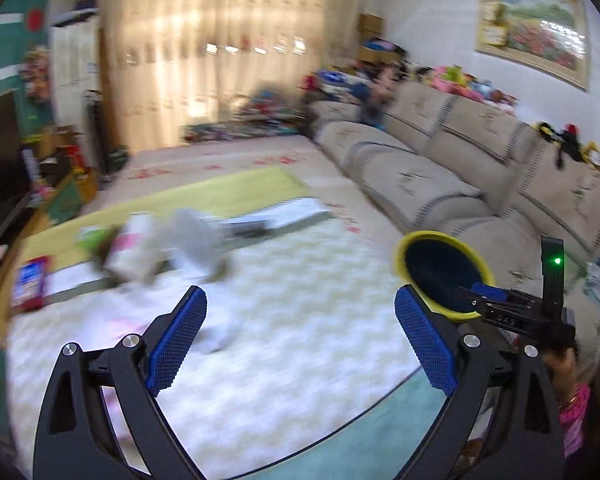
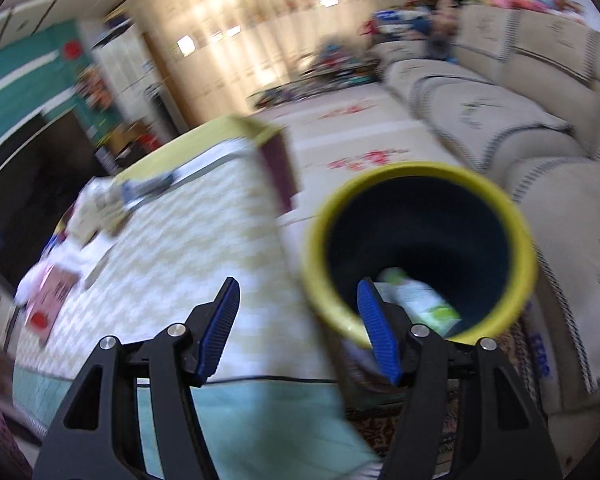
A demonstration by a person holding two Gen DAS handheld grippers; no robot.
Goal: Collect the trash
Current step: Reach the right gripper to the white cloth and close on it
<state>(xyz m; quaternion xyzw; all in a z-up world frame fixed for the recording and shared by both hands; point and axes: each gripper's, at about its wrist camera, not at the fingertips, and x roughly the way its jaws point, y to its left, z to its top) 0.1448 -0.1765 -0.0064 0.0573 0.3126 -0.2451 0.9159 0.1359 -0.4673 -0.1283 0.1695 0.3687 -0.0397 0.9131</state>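
Both grippers stand released with nothing between their blue pads: the left gripper [image 1: 298, 338] spread wide over the table's white zigzag cloth [image 1: 300, 320], the right gripper [image 2: 300, 330] about half spread at the near rim of the yellow bin [image 2: 520, 236]. Largest in view, the beige sofa [image 1: 440, 184] runs behind the bin, which stands off the table's right edge. Blurred trash [image 1: 148, 248] lies toward the table's far left edge; a pale green-and-white wrapper [image 2: 424, 300] sits inside the bin.
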